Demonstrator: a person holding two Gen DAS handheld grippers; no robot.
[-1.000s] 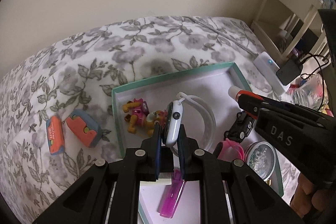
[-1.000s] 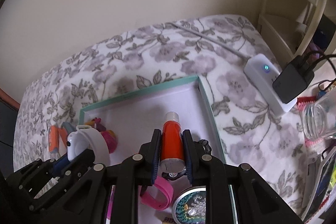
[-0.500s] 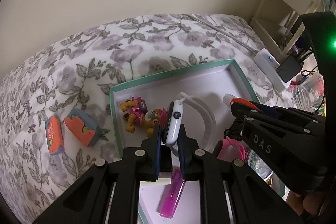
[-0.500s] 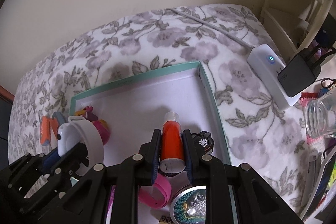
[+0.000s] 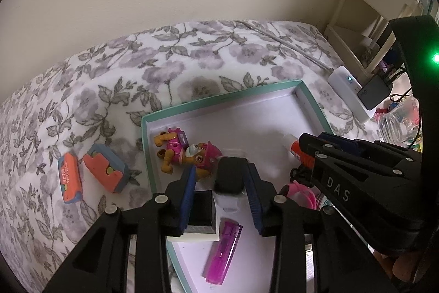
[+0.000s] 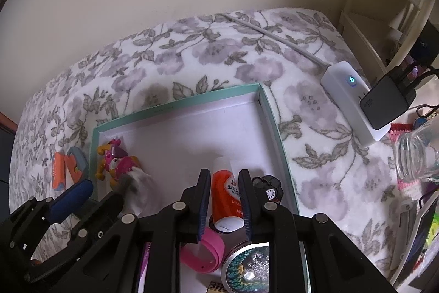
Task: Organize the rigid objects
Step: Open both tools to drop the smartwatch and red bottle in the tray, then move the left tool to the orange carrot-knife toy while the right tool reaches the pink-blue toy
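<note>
Smartwatch (image 5: 229,177), blurred, lies in the teal tray (image 5: 225,98) between the left gripper (image 5: 221,199) fingers, which are opening and no longer press it. Toy pup (image 5: 183,153) lies just beside it, lighter (image 5: 222,251) nearer the camera. Right gripper (image 6: 223,203) fingers are clamped on an orange tube (image 6: 225,199) over the tray, beside a toy car (image 6: 270,188) and pink band (image 6: 204,251). Two erasers (image 5: 90,175) sit outside on the floral bed (image 5: 164,65).
</note>
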